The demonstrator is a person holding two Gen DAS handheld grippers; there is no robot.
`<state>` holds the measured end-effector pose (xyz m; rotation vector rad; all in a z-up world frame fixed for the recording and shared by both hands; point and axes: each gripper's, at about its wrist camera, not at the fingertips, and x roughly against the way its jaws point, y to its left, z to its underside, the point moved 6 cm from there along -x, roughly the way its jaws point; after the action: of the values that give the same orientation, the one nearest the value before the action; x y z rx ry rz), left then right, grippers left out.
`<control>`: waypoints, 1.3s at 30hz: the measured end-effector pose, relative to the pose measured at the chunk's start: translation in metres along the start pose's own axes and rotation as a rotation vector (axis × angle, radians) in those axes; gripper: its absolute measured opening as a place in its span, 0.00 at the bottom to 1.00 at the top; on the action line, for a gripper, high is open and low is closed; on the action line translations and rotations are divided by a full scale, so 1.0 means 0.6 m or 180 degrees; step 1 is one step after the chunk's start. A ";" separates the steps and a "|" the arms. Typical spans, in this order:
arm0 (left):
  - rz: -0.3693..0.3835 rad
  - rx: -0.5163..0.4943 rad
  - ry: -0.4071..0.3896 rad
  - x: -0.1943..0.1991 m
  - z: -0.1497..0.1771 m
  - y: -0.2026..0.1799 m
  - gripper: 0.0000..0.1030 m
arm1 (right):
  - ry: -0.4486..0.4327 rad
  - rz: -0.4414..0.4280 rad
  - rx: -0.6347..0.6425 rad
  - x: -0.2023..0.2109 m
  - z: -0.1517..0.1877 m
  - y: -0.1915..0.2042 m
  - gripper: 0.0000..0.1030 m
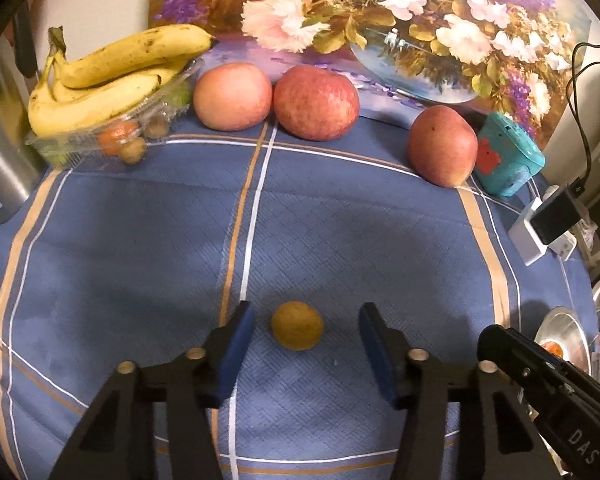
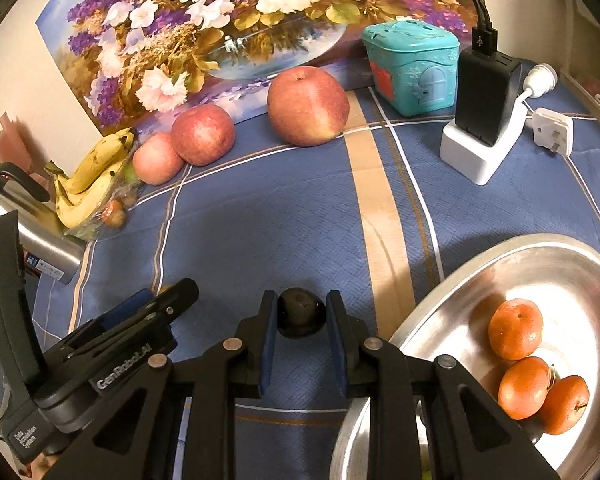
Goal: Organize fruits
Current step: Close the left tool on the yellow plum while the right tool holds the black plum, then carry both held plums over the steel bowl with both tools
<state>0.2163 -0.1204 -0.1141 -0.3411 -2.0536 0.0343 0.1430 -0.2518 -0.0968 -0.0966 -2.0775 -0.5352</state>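
A small round yellow-brown fruit (image 1: pixel 297 325) lies on the blue checked tablecloth (image 1: pixel 320 220). It sits between the blue pads of my left gripper (image 1: pixel 306 307), which is open with gaps on both sides. My right gripper (image 2: pixel 301 298) is shut on a small dark round fruit (image 2: pixel 300 314), beside a metal bowl (image 2: pixel 460 280) that holds three oranges (image 2: pixel 515 329). Three red apples (image 1: pixel 316 102) stand along the back. Bananas (image 1: pixel 112 76) rest on a clear plastic tray (image 1: pixel 80 140) with small fruits at the back left.
A flower painting (image 1: pixel 340 8) leans against the wall behind the apples. A teal box (image 1: pixel 508 156) and a white charger block with a black plug (image 2: pixel 484 120) stand at the back right. A steel flask (image 1: pixel 0 152) stands at the left edge.
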 end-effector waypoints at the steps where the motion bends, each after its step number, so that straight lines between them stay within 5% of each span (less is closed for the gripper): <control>1: 0.0009 0.0014 0.0010 -0.001 0.001 0.001 0.45 | 0.0000 -0.0004 -0.0001 0.001 0.000 0.000 0.25; 7: 0.0015 0.0066 0.0008 -0.001 0.001 0.005 0.28 | 0.0000 0.0001 -0.0004 0.002 -0.001 0.000 0.25; 39: 0.0144 0.0178 -0.0035 0.102 0.038 0.002 0.28 | 0.0015 0.0148 0.0100 0.083 0.053 0.003 0.25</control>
<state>0.1697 -0.1010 -0.0730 -0.3531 -2.0515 0.1211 0.0912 -0.2440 -0.0689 -0.1249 -2.0734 -0.4738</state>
